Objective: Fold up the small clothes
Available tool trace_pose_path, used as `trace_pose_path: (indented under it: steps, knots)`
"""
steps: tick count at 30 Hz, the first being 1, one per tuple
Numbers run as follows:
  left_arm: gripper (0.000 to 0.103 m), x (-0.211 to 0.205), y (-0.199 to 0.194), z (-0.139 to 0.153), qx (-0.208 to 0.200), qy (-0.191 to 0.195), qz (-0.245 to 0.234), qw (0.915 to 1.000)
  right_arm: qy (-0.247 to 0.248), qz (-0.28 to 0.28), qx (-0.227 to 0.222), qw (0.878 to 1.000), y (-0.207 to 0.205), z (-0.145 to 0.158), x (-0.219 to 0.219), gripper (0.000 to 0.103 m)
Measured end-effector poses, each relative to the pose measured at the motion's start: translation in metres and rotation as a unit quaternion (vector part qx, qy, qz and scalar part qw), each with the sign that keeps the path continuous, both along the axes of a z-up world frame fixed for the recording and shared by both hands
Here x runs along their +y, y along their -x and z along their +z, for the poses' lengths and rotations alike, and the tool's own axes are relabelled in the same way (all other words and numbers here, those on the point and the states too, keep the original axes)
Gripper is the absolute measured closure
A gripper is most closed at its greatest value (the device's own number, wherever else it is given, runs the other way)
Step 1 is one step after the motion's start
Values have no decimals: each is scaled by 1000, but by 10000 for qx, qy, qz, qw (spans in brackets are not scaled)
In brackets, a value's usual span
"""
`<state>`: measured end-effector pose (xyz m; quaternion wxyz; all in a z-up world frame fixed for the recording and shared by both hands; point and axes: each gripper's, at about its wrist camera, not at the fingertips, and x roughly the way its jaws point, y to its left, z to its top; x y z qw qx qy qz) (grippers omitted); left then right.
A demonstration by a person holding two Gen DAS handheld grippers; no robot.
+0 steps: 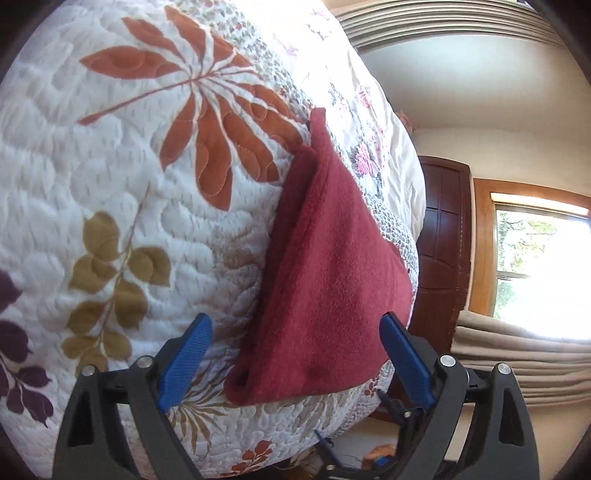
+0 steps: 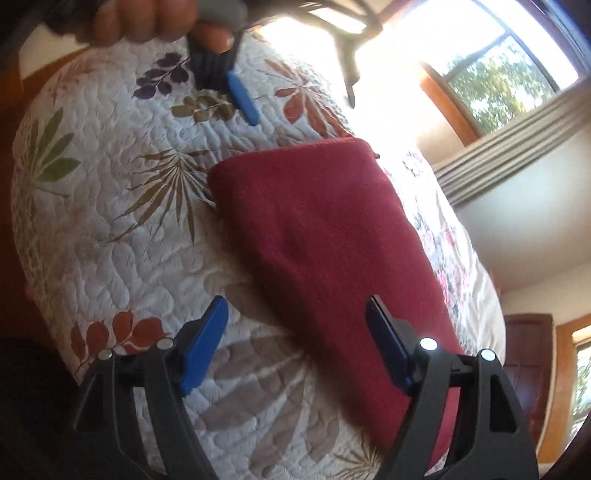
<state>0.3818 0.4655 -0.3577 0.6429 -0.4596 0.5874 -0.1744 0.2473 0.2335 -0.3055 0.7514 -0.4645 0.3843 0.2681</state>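
A dark red fleece cloth [image 1: 325, 266] lies folded flat on a white quilted bedspread [image 1: 110, 206] printed with leaves. My left gripper [image 1: 295, 332] is open, its blue fingers apart at the cloth's near end, holding nothing. In the right wrist view the same red cloth [image 2: 325, 236] runs from the middle toward the lower right. My right gripper [image 2: 297, 321] stands open above the cloth's near edge, empty. The left gripper [image 2: 295, 88] shows at the top of that view, held by a hand [image 2: 147, 18], just beyond the cloth's far end.
The bedspread's [image 2: 110, 240] edge drops off near a dark wooden door [image 1: 443, 236]. Bright windows [image 1: 543, 266] with wooden frames and beige curtains [image 1: 517, 354] lie beyond the bed. A second floral sheet [image 1: 362, 110] covers the bed past the cloth.
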Motion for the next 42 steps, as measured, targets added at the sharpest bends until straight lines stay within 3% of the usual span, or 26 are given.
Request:
trace_pose_path:
  steps: [8,9,10,13,17,21,32,33,35,37,40,42]
  knots:
    - [9,23,-29,-26,101,523,-58,9986,766,406,-274,9959,-30,-55,58,26]
    - [9,12,-32,-28,161,549,-72,9983,680,331,-241,9968,-37,-55,58,31]
    - [9,12,-33,-32,210,589,-97,9980,595,202,-156,9979,-44,-53,59,54]
    - [9,8,-39,-37,283,682,-168,9971,212,-198,107,9995,-62,-35,52,83]
    - [8,6,-53,-36,285,831,-209,9959,-364,-359,29,9987,-68,10,41,85]
    - [7,-4,-70,-41,461,979,-241,9938,-742,-564,45,9956,-77,34,33,85]
    - [8,-68,-133,-44,631,1336,-753,9862,-1168,-806,188,9897,-87,55,22,85]
    - [12,-71,-136,-41,585,1259,-808,9870,-1195,-825,205,9892,-88,57,21,85]
    - [30,-75,-140,-37,597,1221,-826,9873,-1248,-854,193,9883,-94,58,19,85]
    - [67,-76,-142,-36,635,1144,-857,9877,-1328,-897,183,9869,-96,63,16,85]
    - [79,-75,-140,-30,615,1118,-834,9883,-1431,-967,151,9849,-99,69,11,85]
    - [81,-76,-140,-24,559,1080,-813,9892,-1491,-1009,154,9835,-101,72,8,85]
